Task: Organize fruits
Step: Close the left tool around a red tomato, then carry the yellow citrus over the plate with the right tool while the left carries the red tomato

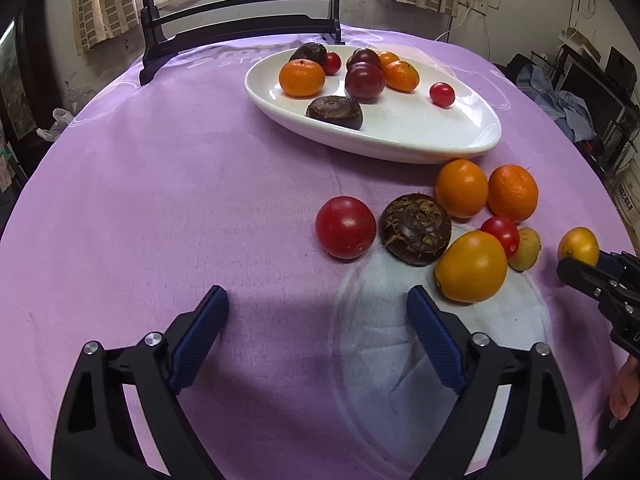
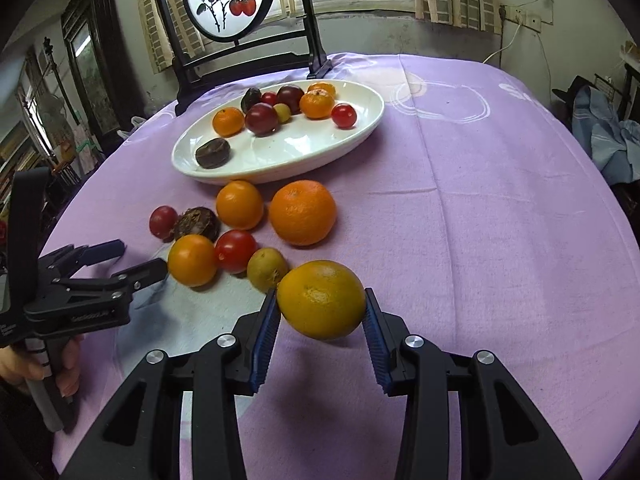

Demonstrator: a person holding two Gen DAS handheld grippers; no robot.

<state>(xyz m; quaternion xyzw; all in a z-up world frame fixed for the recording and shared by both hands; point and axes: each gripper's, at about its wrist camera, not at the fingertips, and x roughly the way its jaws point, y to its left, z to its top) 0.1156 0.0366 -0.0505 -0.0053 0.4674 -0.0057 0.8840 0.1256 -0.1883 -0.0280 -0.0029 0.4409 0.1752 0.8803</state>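
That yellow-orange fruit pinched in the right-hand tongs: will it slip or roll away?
The orange fruit is round, so once set on the flat purple cloth it would probably roll. Its skin looks smooth and slightly glossy, yet the ribbed blue pads of the right gripper likely hold it. It looks firm, not squashed.

You have a yellow-orange citrus point(image 2: 321, 299) lifted clear of the table. A white oval dish point(image 2: 356, 136) already holds small oranges, dark plums, cherry tomatoes and a brown chestnut-like fruit. In front of it lie loose oranges point(image 2: 302, 212), tomatoes point(image 2: 235, 251) and another brown fruit point(image 2: 197, 223).
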